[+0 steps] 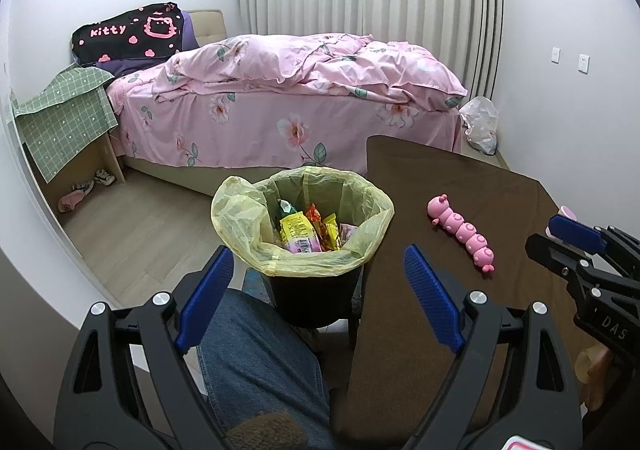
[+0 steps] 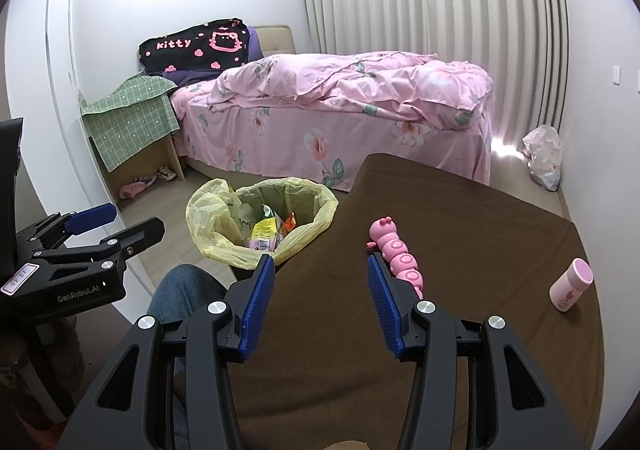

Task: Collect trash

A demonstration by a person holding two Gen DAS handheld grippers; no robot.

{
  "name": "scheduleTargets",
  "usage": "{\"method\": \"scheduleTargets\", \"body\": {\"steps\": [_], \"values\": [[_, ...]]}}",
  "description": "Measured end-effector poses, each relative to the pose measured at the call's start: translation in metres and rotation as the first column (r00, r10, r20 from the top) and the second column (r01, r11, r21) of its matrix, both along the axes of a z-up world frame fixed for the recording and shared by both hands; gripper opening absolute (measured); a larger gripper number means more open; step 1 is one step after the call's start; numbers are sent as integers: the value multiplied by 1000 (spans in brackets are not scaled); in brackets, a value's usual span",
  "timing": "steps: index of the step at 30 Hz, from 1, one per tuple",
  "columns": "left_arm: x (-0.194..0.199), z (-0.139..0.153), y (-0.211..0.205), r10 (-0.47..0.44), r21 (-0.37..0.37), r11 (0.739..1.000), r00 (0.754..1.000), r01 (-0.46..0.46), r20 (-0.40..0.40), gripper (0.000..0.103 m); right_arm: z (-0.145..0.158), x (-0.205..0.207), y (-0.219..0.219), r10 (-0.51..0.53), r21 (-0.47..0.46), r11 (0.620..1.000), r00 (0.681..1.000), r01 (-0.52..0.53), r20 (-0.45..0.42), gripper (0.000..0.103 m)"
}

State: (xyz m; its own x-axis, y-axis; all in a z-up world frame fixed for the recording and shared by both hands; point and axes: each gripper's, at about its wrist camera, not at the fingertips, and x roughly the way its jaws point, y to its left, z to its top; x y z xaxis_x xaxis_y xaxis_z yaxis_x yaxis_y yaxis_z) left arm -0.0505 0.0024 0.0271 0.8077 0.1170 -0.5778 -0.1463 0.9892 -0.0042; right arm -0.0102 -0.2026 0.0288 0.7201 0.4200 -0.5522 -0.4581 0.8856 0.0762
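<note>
A black trash bin (image 1: 316,298) lined with a yellow bag (image 1: 236,209) stands on the floor left of the brown table (image 1: 480,185). Several snack wrappers (image 1: 304,234) lie inside it. The bin also shows in the right wrist view (image 2: 256,226). My left gripper (image 1: 320,262) is open and empty, held just in front of the bin. My right gripper (image 2: 320,266) is open and empty above the table, next to a pink caterpillar toy (image 2: 396,250). The right gripper shows at the right edge of the left wrist view (image 1: 560,238).
A small pink bottle (image 2: 570,284) lies on the table's right side. A bed with pink floral covers (image 1: 300,89) fills the back. A white plastic bag (image 1: 480,121) sits on the floor by the curtain. My jeans-clad knee (image 1: 256,350) is below the left gripper.
</note>
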Motion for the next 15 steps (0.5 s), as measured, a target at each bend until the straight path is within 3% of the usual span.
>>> {"method": "scheduleTargets", "body": {"steps": [15], "values": [[7, -9, 7, -15, -15, 1000, 1000, 14, -18, 83, 1, 8, 1, 2, -23, 1000, 1000, -2, -13, 46]]}}
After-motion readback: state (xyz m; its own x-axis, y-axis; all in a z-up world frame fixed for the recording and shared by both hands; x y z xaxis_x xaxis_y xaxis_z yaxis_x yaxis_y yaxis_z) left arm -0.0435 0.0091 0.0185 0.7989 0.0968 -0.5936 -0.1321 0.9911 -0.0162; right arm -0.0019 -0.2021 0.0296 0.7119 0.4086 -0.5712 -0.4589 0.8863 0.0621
